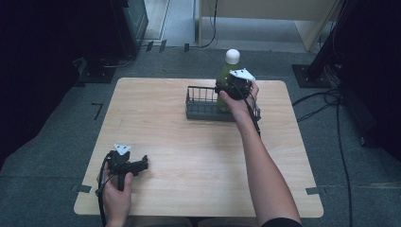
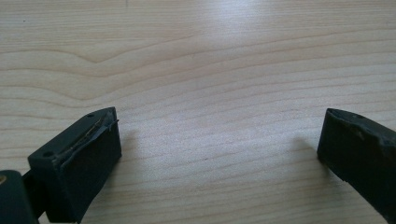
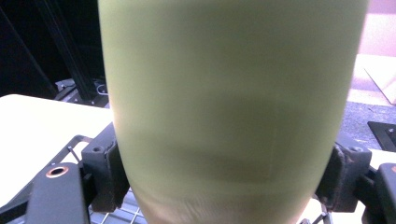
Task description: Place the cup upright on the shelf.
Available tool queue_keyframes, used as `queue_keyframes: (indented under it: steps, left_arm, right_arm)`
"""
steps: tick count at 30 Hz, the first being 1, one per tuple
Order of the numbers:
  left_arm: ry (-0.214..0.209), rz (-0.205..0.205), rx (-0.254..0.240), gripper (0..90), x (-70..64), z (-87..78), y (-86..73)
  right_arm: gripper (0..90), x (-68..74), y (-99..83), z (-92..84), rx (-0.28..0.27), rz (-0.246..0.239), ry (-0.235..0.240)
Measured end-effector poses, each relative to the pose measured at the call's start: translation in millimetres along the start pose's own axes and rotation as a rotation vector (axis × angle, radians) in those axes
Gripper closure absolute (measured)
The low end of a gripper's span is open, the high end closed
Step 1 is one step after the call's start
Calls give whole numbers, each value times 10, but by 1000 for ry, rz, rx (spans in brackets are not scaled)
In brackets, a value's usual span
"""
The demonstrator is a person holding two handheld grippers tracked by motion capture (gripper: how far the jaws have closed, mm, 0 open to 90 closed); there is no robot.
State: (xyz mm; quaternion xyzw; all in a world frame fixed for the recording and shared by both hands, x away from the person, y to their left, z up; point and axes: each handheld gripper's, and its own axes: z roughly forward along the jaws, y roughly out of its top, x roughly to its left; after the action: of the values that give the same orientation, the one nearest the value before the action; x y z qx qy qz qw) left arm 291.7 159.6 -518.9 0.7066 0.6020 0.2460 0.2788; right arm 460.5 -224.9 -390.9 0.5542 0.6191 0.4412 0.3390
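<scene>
A light wooden table [image 1: 189,156] with rounded corners and visible grain stands on grey carpet [image 1: 42,156] in a dim room; black stands and cables [image 1: 331,101] sit at the edges, and pale wooden furniture [image 1: 265,14] lines the far wall. Small dark tape marks dot the floor beside the table.

On the table there is one dark wire basket [image 1: 201,106], set toward the far side, right of centre. One green bottle [image 1: 227,73] with a white cap [image 1: 232,56] is upright at the basket's right end, its base low over or inside the basket; which cannot be told from the high view. In the right gripper view the bottle [image 3: 229,116] fills the space between the two black jaws, which press against its lower body on either side, with basket mesh visible beneath.

Two hand-held grippers are at work. The right gripper [image 1: 231,87], carried by the person's outstretched right hand [image 1: 239,101], is clamped on the bottle at the basket. The left gripper [image 1: 142,164], in the left hand [image 1: 116,191], sits low at the near left part of the table, well apart from the basket. In the left gripper view its jaws are spread wide over bare wood [image 2: 210,70], with nothing between them.

Two forearms enter from the near edge, one to each gripper; a cable trails from each tool.
</scene>
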Motion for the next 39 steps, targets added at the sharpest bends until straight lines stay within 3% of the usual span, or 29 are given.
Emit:
queue_keyframes:
  steps: [7, 20, 31, 33, 39]
  left_arm:
    - [0, 1, 1, 1, 1, 0, 1]
    - [0, 2, 2, 1, 1, -1, 0]
    - [0, 1, 2, 1, 0, -1, 1]
    - [-1, 1, 2, 1, 0, -1, 1]
    - [0, 1, 1, 1, 0, 0, 0]
  right_arm:
    - [103, -60, 8, 16, 40, 29, 25]
    - [144, -100, -51, -73, 27, 22, 47]
    - [60, -183, -132, -184, 77, 22, 82]
    - [59, -207, -163, -210, 97, 15, 68]
    - [30, -308, -290, -358, 87, 6, 86]
